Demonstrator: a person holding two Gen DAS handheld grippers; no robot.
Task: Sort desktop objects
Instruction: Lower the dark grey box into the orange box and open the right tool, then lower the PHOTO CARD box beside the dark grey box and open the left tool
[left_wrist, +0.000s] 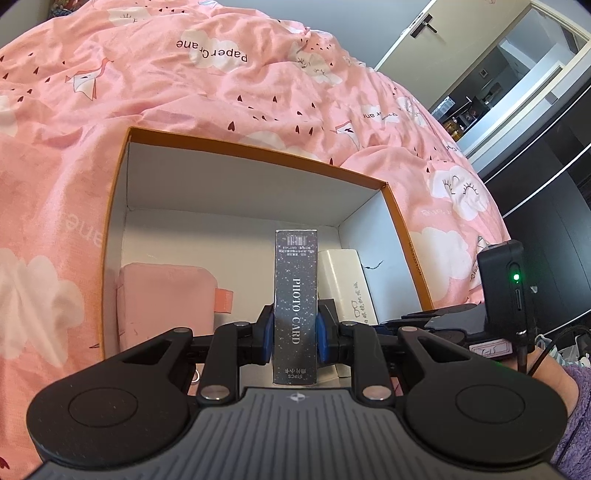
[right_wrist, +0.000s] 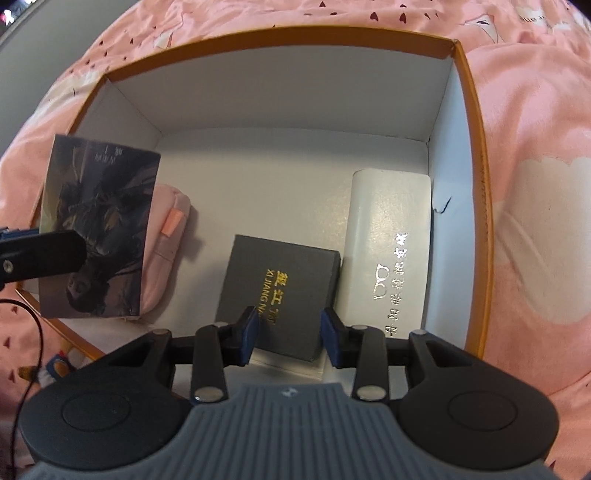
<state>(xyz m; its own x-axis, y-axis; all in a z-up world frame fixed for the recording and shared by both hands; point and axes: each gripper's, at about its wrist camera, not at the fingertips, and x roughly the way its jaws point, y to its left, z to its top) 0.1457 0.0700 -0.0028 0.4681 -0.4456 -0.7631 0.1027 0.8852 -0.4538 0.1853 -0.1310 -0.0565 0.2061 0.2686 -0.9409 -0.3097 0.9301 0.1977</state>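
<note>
An open orange-rimmed cardboard box with a white inside (right_wrist: 480, 177) sits on a pink patterned bedspread (left_wrist: 184, 92). Inside lie a soft pink fabric pouch (right_wrist: 171, 236) by the left wall, a long white glasses case (right_wrist: 391, 236) along the right wall, and a flat dark grey gift box with gold lettering (right_wrist: 280, 288) just beside the case. The right gripper (right_wrist: 290, 332) hovers over the grey box, its pads parted and clear of it. The left gripper (left_wrist: 294, 334) clamps a tall dark speckled photo-card box (left_wrist: 295, 295), held above the box's near left corner.
</note>
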